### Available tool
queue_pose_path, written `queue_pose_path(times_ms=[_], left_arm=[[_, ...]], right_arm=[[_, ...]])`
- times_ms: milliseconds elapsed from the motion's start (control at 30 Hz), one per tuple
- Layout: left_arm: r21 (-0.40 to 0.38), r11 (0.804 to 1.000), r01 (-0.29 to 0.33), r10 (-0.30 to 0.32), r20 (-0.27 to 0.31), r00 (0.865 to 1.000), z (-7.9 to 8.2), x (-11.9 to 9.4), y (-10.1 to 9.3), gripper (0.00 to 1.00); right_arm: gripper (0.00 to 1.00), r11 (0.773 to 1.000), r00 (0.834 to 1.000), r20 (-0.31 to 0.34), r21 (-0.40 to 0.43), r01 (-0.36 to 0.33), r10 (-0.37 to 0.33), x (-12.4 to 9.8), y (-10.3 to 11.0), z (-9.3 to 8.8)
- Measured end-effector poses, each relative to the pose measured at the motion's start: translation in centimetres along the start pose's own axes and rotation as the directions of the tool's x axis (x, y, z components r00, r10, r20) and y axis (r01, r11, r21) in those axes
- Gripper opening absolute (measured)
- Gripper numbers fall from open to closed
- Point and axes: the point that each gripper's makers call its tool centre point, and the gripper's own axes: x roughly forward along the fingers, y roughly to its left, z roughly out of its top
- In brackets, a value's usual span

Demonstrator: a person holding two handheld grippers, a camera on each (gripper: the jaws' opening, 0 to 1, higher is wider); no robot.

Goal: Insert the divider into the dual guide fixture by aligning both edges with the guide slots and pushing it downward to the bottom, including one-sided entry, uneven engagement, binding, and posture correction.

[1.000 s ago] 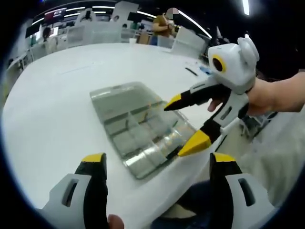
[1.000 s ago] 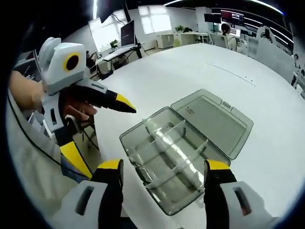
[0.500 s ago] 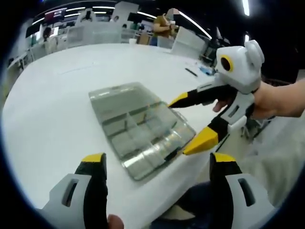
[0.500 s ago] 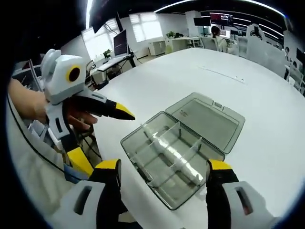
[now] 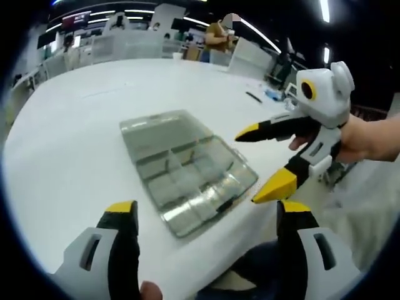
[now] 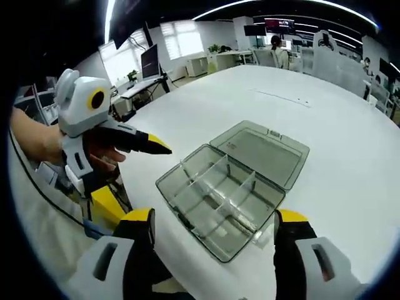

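- One clear compartment box [image 6: 220,201], lid [image 6: 262,154] open, on one white table [image 6: 325,119];
- Two yellow-tipped grippers: left gripper [image 5: 206,215]; right gripper [image 6: 215,225];
- Dividers inside the box: number cannot be told.

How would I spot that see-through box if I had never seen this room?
Look at the big white table; near its edge, in front of both grippers, lies the clear plastic box. Its lid lies open flat beside it, and thin dividers split its inside into compartments.

A wide white table [image 6: 350,156] fills an open-plan office, with desks and monitors [image 6: 150,59] beneath bright windows [image 6: 181,39] and ceiling light strips [image 5: 325,9].
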Motion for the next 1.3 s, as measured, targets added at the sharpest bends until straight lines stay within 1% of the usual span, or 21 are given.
queue_pose_path(times_ms=[100, 133, 400, 633, 900, 1100, 1300], left_arm=[[-0.004, 1.000, -0.009, 0.009, -0.004, 1.000, -0.1, -0.1, 0.1, 0.91], [-0.003, 1.000, -0.021, 0.021, -0.003, 1.000, -0.2, -0.1, 0.2, 0.92], [-0.019, 0.999, -0.046, 0.047, 0.008, 0.999, -0.2, -0.4, 0.4, 0.99], [-0.030, 0.998, -0.063, 0.063, 0.013, 0.998, -0.1, -0.7, 0.7, 0.99], [-0.054, 0.995, -0.080, 0.081, 0.019, 0.996, -0.2, -1.1, 0.9, 0.99], [-0.074, 0.992, -0.098, 0.101, 0.030, 0.994, 0.0, -1.4, 1.3, 0.99], [-0.100, 0.988, -0.118, 0.121, 0.027, 0.992, -0.3, -1.6, 1.7, 0.99]], right_arm=[[0.78, 1.000, 1.000, 0.010, 0.024, -0.001, 0.001, -0.2, 0.2, -0.1], [0.78, 1.000, 1.000, 0.012, 0.024, 0.001, -0.002, -0.2, 0.2, -0.1], [0.81, 0.999, 1.000, 0.020, 0.049, 0.021, -0.022, -0.6, 0.0, -0.4], [0.82, 0.998, 0.999, 0.022, 0.051, 0.032, -0.033, -0.9, 0.1, -0.5], [0.83, 0.996, 0.998, 0.035, 0.075, 0.045, -0.047, -1.3, 0.1, -0.6], [0.83, 0.993, 0.998, 0.042, 0.106, 0.049, -0.054, -1.7, 0.1, -1.0], [0.83, 0.987, 0.997, 0.051, 0.148, 0.056, -0.064, -2.1, -0.2, -1.3]])
